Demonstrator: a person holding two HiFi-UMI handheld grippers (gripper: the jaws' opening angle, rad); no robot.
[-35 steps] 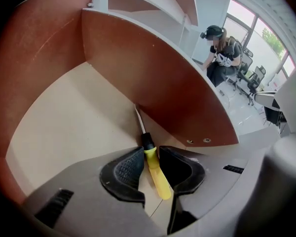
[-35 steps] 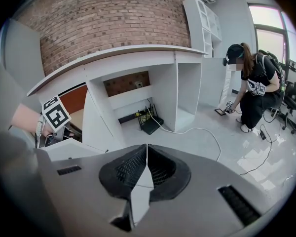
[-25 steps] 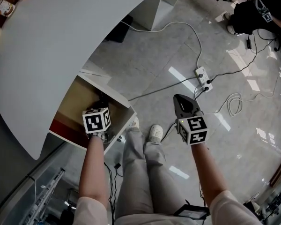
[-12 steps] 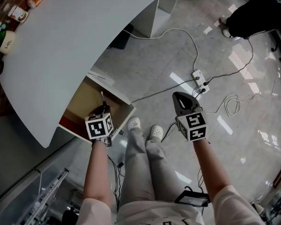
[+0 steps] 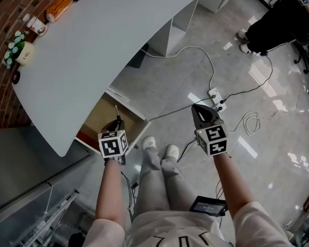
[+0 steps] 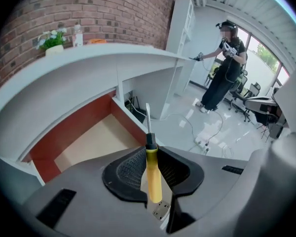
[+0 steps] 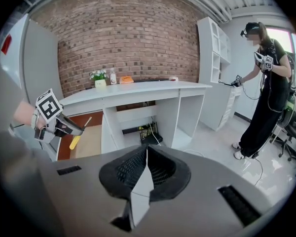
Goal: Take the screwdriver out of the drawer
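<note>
Grey left gripper [image 6: 150,152], pale trousers [image 5: 154,184], perhaps clogs [image 5: 171,151]

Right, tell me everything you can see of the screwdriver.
The screwdriver has a yellow handle that looks plastic, a black collar and a thin pale metal shaft. The left gripper is shut on the handle, with the shaft pointing up and away past the jaws. It is held clear of the open drawer, touching nothing else.

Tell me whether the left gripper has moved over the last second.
Yes. The left gripper, holding the screwdriver, has risen from inside the drawer to over its front edge.
</note>
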